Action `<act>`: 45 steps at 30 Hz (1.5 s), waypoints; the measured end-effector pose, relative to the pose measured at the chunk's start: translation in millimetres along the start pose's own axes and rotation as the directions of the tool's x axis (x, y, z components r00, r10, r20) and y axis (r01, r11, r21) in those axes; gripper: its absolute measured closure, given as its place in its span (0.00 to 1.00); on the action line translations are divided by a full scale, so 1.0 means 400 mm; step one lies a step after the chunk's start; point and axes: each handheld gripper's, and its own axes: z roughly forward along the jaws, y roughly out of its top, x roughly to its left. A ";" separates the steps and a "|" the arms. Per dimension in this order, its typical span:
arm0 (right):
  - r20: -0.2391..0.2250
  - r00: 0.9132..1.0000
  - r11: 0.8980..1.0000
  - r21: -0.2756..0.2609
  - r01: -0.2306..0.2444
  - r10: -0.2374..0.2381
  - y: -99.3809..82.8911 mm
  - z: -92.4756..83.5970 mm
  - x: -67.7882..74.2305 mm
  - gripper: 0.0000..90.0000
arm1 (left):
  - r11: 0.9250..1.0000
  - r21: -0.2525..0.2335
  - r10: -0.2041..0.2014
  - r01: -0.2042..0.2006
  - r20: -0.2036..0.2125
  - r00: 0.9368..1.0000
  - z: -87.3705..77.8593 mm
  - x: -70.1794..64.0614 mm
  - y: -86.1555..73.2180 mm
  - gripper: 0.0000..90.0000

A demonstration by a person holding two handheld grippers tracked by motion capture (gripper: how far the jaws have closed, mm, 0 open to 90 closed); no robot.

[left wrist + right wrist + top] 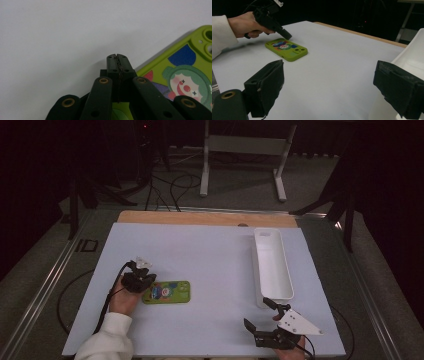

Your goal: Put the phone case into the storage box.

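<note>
Work in hand: we are working on the green phone case (pixel 166 292), which is lying flat on the white table (pixel 210 255), printed clown side up.

Left gripper (pixel 145 281): we are holding it with jaws pressed fully together, nothing between them; in the left gripper view the closed tips (pixel 117 61) are sitting over the case's (pixel 180 75) near corner edge. Whether they are touching it, we cannot tell.

Right gripper (pixel 260 315): we are resting it near the table's front right corner, jaws standing wide apart and empty.

Key relation: the case is lying just right of the left jaws in the high view, its long axis running left to right across the table and its camera cut-outs at the far right end. We are judging that any push from the closed tips would drive it along that axis, toward the tray.

Nearer hand: the left, right at the case; the right is well apart from it.

Container: a long white tray (pixel 272 265) is standing along the right side of the table, long axis running front to back; we are seeing nothing inside it.

Tray versus right gripper: the tray's near end is just beside the open jaws.
</note>
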 end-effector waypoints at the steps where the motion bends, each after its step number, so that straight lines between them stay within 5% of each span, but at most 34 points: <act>1: 0.001 1.000 1.000 0.000 -0.001 0.001 0.000 0.000 0.000 0.11 | 1.000 -0.001 -0.001 0.001 0.002 1.000 -0.002 -0.002 -0.003 1.00; 9: 0.002 1.000 1.000 0.000 0.000 0.000 0.000 0.000 0.000 0.11 | 1.000 0.027 0.013 -0.013 0.013 1.000 -0.016 -0.029 -0.033 1.00; 21: 0.003 1.000 1.000 -0.002 0.001 -0.001 0.000 0.000 0.000 0.11 | 1.000 0.001 0.014 -0.014 0.055 0.998 -0.051 -0.095 -0.078 1.00; 34: 0.002 1.000 1.000 0.001 0.003 -0.003 -0.001 0.002 0.003 0.11 | 0.996 -0.089 -0.017 0.025 0.088 0.996 -0.067 -0.114 -0.101 0.93; 40: 0.001 1.000 1.000 0.001 0.001 -0.001 -0.001 0.003 0.003 0.11 | 0.983 -0.180 -0.011 0.027 0.091 0.996 -0.091 -0.111 -0.099 0.80; 45: 0.000 1.000 1.000 0.001 0.002 -0.002 -0.001 0.003 0.002 0.11 | 0.953 -0.300 -0.015 0.041 0.089 0.996 -0.136 -0.100 -0.103 0.67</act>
